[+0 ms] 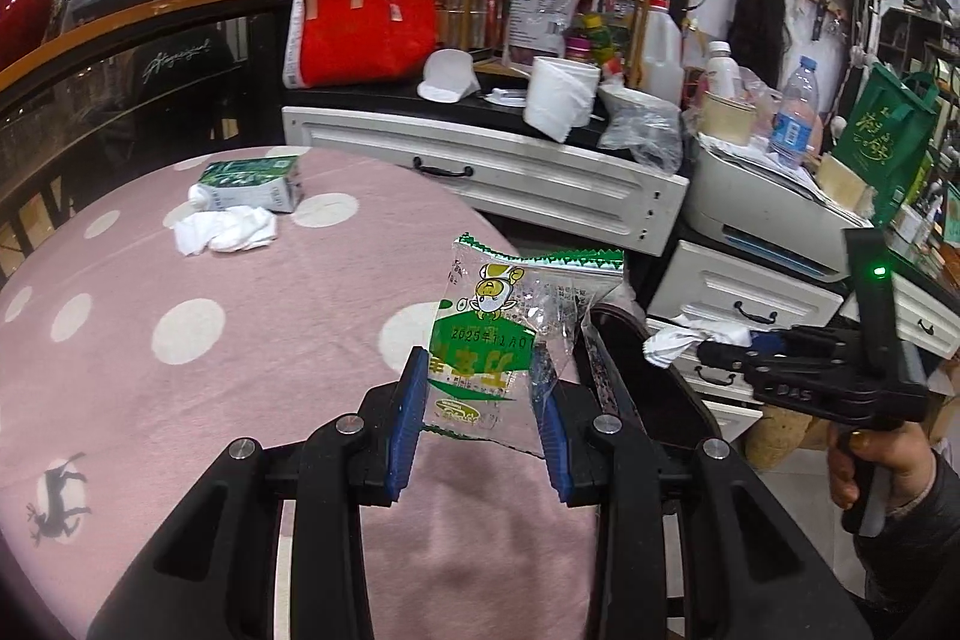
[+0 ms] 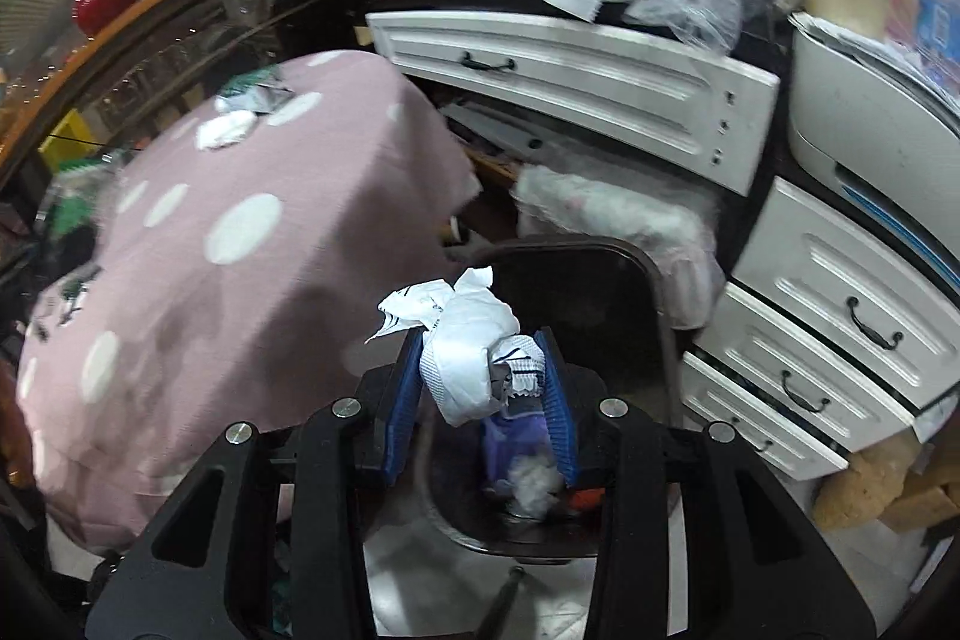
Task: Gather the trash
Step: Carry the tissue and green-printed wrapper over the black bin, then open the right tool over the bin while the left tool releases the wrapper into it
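Left wrist view: my left hand-held gripper (image 1: 480, 406) pinches a clear plastic snack wrapper with green and yellow print (image 1: 510, 334) between its blue pads (image 1: 408, 424), lower centre of frame. The wrapper stands upright above the pink bench cloth with white dots (image 1: 240, 340). At upper left of that cloth lie a green-and-white carton (image 1: 252, 184) and, just in front of it and touching, a crumpled white tissue (image 1: 225, 229).

At the right edge of the frame I see the right hand-held gripper (image 1: 666, 349) clamped on a crumpled white paper scrap (image 1: 669, 343).

Right wrist view: the right hand-held gripper (image 2: 483, 382) squeezes that white paper scrap (image 2: 462, 340) at frame centre, directly over a dark, rounded-rim trash bin (image 2: 654, 292). Purple and white refuse (image 2: 522, 460) lies inside the bin, lower centre. White drawer cabinets with black handles (image 2: 810, 316) fill the right side.
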A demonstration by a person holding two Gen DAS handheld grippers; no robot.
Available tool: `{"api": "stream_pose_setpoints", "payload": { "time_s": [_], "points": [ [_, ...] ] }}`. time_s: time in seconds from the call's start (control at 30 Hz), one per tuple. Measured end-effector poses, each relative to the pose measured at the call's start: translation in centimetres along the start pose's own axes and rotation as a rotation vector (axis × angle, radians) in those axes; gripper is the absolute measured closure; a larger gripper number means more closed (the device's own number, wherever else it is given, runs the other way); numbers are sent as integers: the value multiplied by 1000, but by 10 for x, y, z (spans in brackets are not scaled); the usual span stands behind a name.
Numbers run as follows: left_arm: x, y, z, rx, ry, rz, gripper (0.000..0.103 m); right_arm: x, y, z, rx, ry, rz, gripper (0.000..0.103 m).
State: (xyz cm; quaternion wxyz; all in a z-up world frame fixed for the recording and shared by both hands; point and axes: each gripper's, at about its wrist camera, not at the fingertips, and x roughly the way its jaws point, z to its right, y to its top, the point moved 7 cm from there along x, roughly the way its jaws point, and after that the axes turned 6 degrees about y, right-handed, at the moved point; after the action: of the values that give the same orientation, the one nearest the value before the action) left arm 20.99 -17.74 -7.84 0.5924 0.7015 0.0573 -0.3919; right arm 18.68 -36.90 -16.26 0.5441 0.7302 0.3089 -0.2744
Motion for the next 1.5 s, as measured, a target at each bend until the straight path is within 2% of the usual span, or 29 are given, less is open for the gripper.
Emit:
{"api": "stream_pose_setpoints", "payload": {
  "time_s": [0.43, 0.47, 0.53, 0.57, 0.6, 0.7, 1.0, 1.17, 1.5],
  "points": [
    [11, -3, 54, 56, -86, -20, 69, 74, -43, 48, 78, -105, -171, 65],
    [11, -4, 58, 58, -92, -22, 69, 80, -47, 52, 83, -113, -183, 59],
    [13, -5, 65, 67, -103, -28, 69, 91, -56, 62, 102, -156, -213, 41],
    [14, -7, 68, 71, -107, -30, 69, 93, -60, 66, 114, -168, -217, 27],
    [15, -8, 72, 74, -111, -33, 69, 94, -64, 69, 130, -170, -219, 22],
    [18, -12, 82, 81, -127, -43, 69, 91, -70, 73, 158, -156, -220, 22],
    [26, -20, 116, 124, -179, -68, 69, 38, -49, 93, 233, -168, -86, 19],
    [39, -30, 135, 130, -221, -116, 69, 1, -33, 99, 259, -171, 8, 18],
    [71, -57, 161, 186, -214, -192, 69, -52, -6, 99, 222, -225, 153, 15]
  ]
}}
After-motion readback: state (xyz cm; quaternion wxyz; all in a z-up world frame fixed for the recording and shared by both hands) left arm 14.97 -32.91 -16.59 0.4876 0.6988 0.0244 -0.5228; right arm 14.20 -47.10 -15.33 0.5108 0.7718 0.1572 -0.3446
